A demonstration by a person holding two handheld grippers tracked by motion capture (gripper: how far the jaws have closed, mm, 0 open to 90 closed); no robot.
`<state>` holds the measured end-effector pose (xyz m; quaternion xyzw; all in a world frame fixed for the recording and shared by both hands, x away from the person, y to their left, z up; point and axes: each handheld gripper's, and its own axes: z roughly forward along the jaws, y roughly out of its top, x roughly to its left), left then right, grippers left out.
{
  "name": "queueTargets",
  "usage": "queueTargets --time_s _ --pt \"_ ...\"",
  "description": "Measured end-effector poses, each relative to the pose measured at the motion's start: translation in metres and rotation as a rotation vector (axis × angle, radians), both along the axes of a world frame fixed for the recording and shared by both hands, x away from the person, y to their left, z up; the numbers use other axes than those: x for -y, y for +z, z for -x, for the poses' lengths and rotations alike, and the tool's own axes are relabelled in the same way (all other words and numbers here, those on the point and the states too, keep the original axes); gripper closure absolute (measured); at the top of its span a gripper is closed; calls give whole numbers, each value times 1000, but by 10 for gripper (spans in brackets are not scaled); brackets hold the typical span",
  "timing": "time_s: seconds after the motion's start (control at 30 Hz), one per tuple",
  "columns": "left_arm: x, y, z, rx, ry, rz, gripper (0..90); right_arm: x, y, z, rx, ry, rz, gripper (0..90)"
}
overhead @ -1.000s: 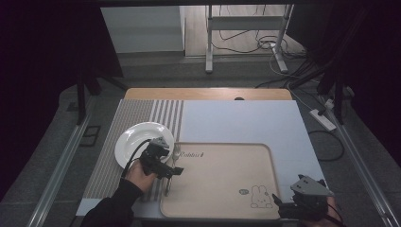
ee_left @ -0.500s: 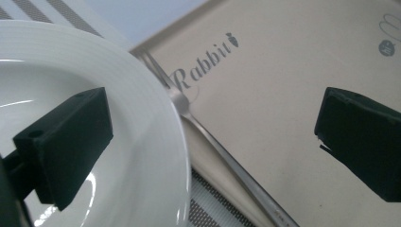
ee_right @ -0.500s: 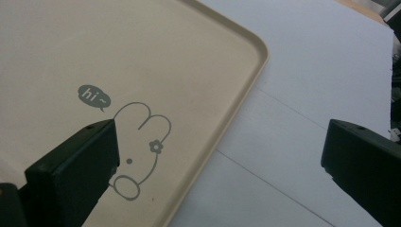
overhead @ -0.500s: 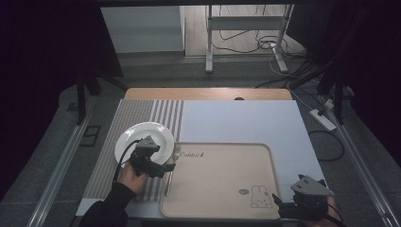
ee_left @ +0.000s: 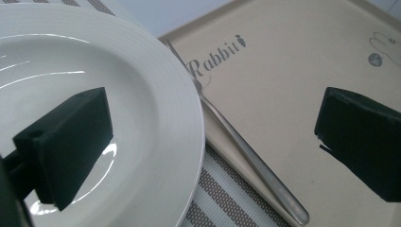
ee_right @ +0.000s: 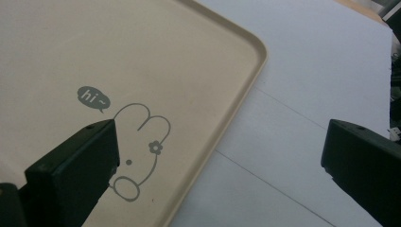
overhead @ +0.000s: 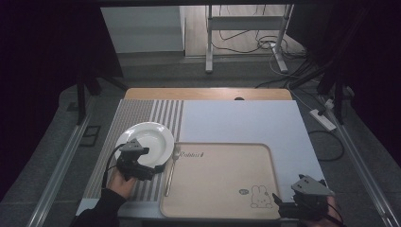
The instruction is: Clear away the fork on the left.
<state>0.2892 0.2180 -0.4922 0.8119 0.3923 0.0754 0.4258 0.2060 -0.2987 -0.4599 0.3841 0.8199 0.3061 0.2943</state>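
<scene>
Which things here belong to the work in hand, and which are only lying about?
In the work:
- left gripper, jaws open astride the rim of the white plate
- beige tray

Lying about:
- fork
- striped mat
- power strip

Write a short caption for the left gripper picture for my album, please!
Open left gripper over a white plate, beside a fork and tan tray.
</scene>
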Motion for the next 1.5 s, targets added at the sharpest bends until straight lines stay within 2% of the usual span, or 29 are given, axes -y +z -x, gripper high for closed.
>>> queueTargets --time_s 0.4,0.6,0.83,1.07,1.4,1.5 --pt "-19 -1 17 -9 38 37 0 0 0 0 -2 -3 2 0" --pt "-28 -2 27 -20 50 43 0 0 0 -1 -2 -5 1 0" --pt "-35 -2 38 -17 69 28 0 0 0 -1 -3 -8 3 0" --pt "-41 -3 49 -21 91 -15 0 0 0 -1 -4 -9 4 0" --pt "-49 0 61 8 120 -3 0 0 0 -1 -3 -13 -2 0" --pt "-51 1 65 19 127 -11 0 0 0 -1 -3 -18 -5 0"
